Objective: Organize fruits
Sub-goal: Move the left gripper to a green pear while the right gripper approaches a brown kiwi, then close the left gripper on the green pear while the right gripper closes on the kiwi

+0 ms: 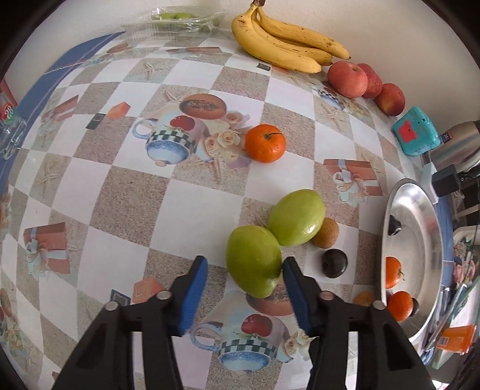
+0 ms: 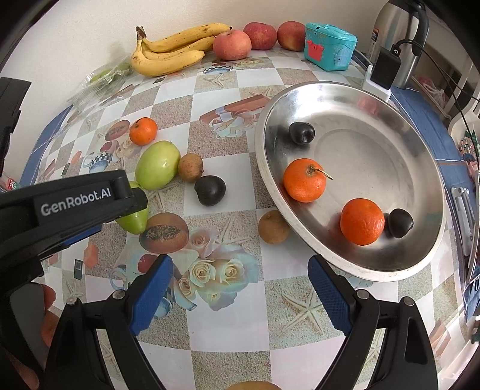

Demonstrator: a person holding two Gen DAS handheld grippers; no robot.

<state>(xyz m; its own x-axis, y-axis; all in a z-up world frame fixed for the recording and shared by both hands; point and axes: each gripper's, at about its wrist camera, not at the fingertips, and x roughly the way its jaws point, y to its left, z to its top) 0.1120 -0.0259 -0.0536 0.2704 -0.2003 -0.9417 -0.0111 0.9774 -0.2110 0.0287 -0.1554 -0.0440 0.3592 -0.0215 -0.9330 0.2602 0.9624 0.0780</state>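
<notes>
My left gripper is open, its right finger touching a green fruit that lies on the tablecloth; the fruit sits partly between the jaws. A second green fruit touches it. Beside them lie a brown fruit, a dark plum and a tangerine. The steel bowl holds two tangerines and two dark plums. My right gripper is open and empty above the cloth, in front of the bowl.
Bananas, three red apples and a teal box line the back wall. Another brown fruit lies against the bowl. A plastic pack with green fruit sits far left. A thermos and charger stand behind the bowl.
</notes>
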